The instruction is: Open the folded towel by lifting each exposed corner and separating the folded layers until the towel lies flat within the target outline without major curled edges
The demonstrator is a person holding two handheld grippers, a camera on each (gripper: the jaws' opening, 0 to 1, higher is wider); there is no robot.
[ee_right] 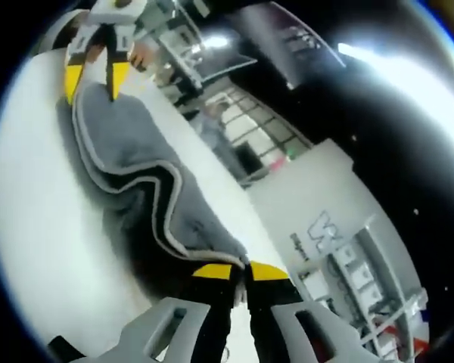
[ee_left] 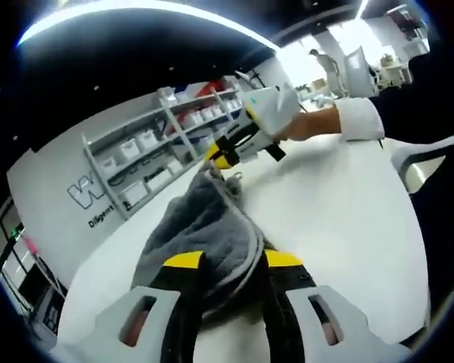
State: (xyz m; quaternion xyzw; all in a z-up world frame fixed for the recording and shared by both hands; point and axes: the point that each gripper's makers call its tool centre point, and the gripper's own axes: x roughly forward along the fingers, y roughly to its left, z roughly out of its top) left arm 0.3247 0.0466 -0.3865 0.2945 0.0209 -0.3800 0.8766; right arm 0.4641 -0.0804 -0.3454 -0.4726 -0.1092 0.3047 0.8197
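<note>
Left gripper view looks straight down the grey towel [ee_left: 200, 227]: it starts between my own yellow-tipped jaws at the bottom and runs directly away from me to my right gripper [ee_left: 225, 156], which sits at the far end with my gloved hand [ee_left: 276, 110] behind it. So the towel's long axis is the line joining my two grippers, and it hangs bunched and rope-like between them above the white desk [ee_left: 348, 227], not spread out.

My left gripper [ee_left: 231, 261] has its jaws set a little apart with thick folds of cloth filling the gap; I judge it clamped on that end, though the contact itself is buried in the pile.

From the right gripper view the same line reads the other way. My right gripper [ee_right: 240, 270] has its yellow tips almost together, pinched on the near end of the towel [ee_right: 136, 178], whose pale piped edge snakes away in waves to my left gripper [ee_right: 94, 76] at the far end.

Each gripper holds an opposite end, so neither is nearer the slack middle. I judge the coming move depends on drawing the two apart along this shared axis and laying the cloth down on the desk [ee_right: 38, 227]. I can't make out any target outline on it.
</note>
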